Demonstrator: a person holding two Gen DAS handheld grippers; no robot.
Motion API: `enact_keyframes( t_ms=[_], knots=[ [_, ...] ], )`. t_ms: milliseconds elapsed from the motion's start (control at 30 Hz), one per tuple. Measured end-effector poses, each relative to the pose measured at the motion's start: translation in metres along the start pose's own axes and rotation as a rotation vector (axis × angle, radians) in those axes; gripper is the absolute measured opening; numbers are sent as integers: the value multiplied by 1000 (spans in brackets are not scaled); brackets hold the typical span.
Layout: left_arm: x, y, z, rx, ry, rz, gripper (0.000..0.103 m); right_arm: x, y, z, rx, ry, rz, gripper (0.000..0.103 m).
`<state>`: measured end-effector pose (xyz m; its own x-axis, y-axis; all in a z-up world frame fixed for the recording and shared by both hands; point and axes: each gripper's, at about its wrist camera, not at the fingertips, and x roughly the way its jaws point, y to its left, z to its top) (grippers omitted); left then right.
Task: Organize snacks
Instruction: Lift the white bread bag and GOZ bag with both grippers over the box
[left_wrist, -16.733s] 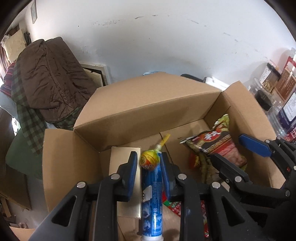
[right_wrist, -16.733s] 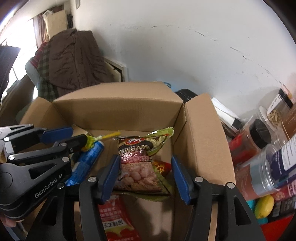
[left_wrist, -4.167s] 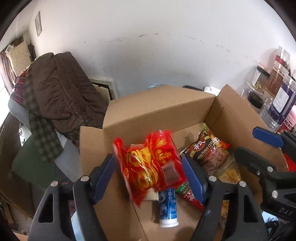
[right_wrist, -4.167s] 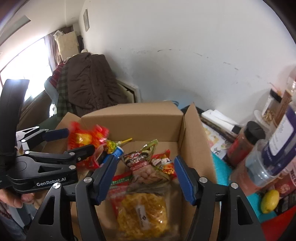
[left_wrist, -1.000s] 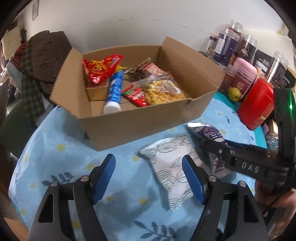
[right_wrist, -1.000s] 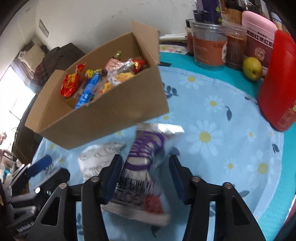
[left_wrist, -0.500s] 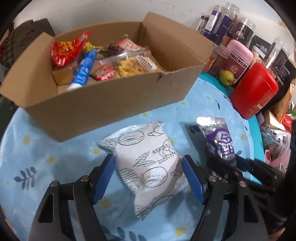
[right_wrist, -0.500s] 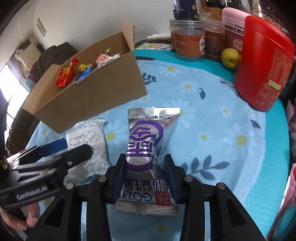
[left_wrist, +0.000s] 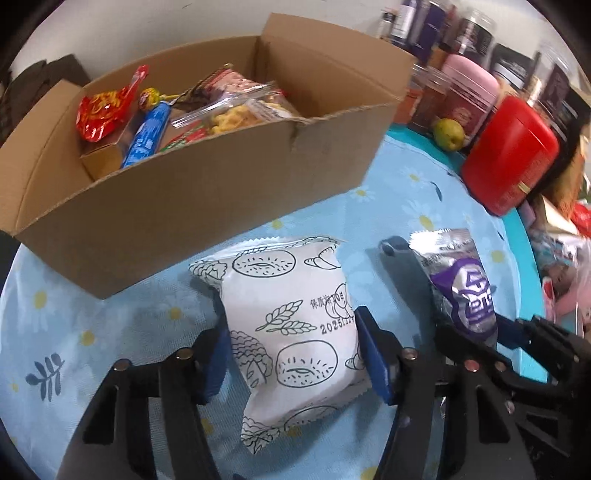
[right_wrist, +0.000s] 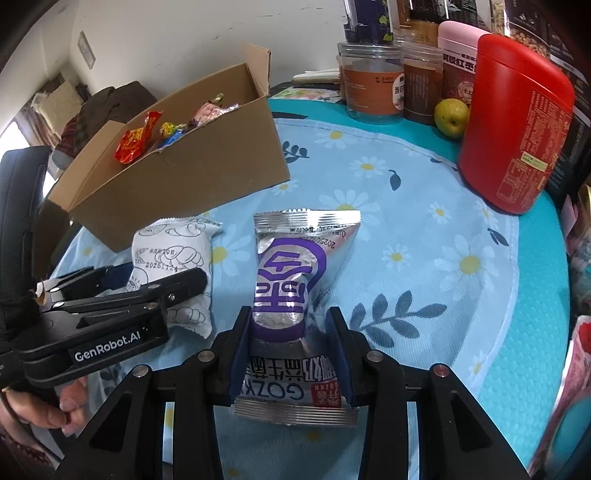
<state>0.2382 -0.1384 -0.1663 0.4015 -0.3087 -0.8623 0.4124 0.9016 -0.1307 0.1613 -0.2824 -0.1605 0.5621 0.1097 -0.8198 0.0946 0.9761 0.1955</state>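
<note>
Gripping one packet each: left gripper (left_wrist: 293, 354) white packet (left_wrist: 291, 325), right gripper (right_wrist: 290, 349) silver packet (right_wrist: 295, 284)

The cardboard box (right_wrist: 192, 173) hides most of its contents in the right wrist view; only the tops of a few packets poke above its wall. At one o'clock, the jars (right_wrist: 373, 88) are cut off by the upper edge. At four o'clock in the left wrist view, the clutter (left_wrist: 561, 266) beyond the worktop (left_wrist: 413, 206) is too blurred to identify.
</note>
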Motion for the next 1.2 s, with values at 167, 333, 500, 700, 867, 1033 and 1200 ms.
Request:
enact_keyframes(
  t_ms=[167,333,500,700,867,1033,1200],
  knots=[
    [-6,-6,-12,26,20,-30,60,-7,4,-9,-9,-1,-5,38],
    [-19,-11,-36,59,33,-45,60,-19,10,-27,-9,2,-3,38],
    [-35,-14,-61,83,43,-60,60,-34,16,-51,-4,8,1,37],
    [-55,-17,-95,118,52,-74,60,-49,25,-80,-18,16,3,37],
    [-65,-21,-113,138,60,-79,60,-59,32,-98,-32,25,8,37],
    [-64,-22,-116,143,70,-75,61,-65,34,-108,-41,46,34,37],
    [-55,-28,-111,150,88,-53,69,-63,35,-108,-40,53,38,39]
  ],
)
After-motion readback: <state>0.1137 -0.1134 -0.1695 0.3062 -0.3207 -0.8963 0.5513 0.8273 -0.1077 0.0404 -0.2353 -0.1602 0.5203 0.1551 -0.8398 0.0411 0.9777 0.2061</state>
